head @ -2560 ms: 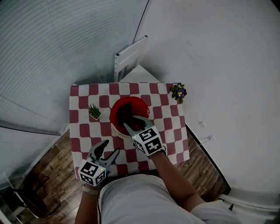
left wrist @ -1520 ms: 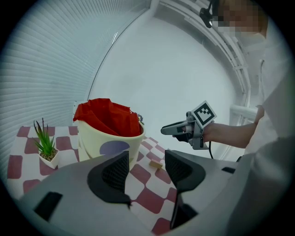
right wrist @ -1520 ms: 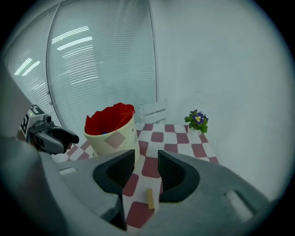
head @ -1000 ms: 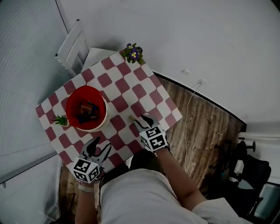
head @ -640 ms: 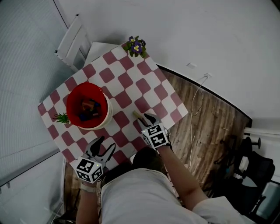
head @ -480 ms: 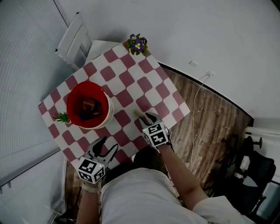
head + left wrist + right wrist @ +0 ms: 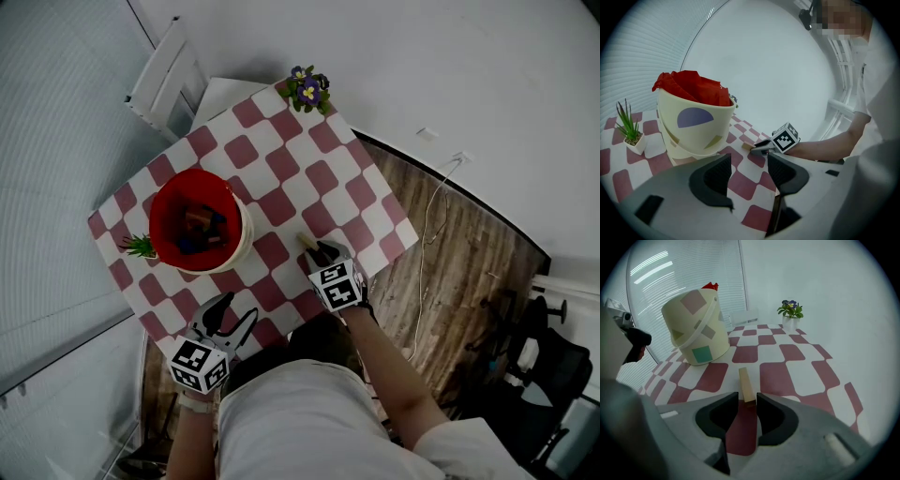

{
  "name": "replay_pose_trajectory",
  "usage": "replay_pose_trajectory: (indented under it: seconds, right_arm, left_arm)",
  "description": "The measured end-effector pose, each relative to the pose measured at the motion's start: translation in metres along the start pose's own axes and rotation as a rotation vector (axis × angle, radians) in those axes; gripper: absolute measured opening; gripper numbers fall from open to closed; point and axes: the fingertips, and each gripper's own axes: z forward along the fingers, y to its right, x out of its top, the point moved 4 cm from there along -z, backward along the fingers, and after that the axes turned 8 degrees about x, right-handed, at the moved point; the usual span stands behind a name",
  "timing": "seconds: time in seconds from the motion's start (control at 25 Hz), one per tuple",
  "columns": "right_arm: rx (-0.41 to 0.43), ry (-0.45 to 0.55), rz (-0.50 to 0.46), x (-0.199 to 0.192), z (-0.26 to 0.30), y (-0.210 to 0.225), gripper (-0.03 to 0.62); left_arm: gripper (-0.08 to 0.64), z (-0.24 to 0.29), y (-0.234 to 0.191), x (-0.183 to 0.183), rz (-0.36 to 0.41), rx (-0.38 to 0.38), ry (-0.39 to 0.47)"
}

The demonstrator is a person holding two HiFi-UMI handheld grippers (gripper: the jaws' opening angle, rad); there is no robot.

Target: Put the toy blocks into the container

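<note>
A tan wooden block (image 7: 745, 383) lies flat on the checked tablecloth, to the right of the cream bucket with a red lining (image 7: 197, 225). Several toy blocks lie inside the bucket. My right gripper (image 7: 747, 404) is low over the table, and the block's near end sits between its fingertips. Its jaws have just been closing, but a thin gap still shows on each side of the block. In the head view the block (image 7: 306, 241) pokes out past the right gripper (image 7: 323, 251). My left gripper (image 7: 230, 317) hovers open and empty over the table's near left corner.
A small green succulent (image 7: 138, 247) stands to the left of the bucket (image 7: 693, 124). A purple flower pot (image 7: 307, 89) sits at the table's far corner. White slatted furniture stands behind the table (image 7: 281, 159); wooden floor and a cable lie to the right.
My right gripper left the bucket, moved right and came down over the tan block, its jaws narrowing around the block's end. The left gripper has hardly moved.
</note>
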Motion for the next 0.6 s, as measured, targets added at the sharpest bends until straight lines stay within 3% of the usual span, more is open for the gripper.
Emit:
replay_pose_trajectory:
  seconds: [0.24, 0.6]
  right_arm:
    - [-0.011, -0.011, -0.017, 0.0, 0.002, 0.001, 0.086]
    - [-0.012, 0.007, -0.024, 0.01, -0.005, -0.002, 0.078]
  left_arm:
    - [0.229, -0.001, -0.003, -0.003, -0.009, 0.013, -0.001]
    - [0.229, -0.003, -0.004, 0.0, -0.016, 0.023, 0.016]
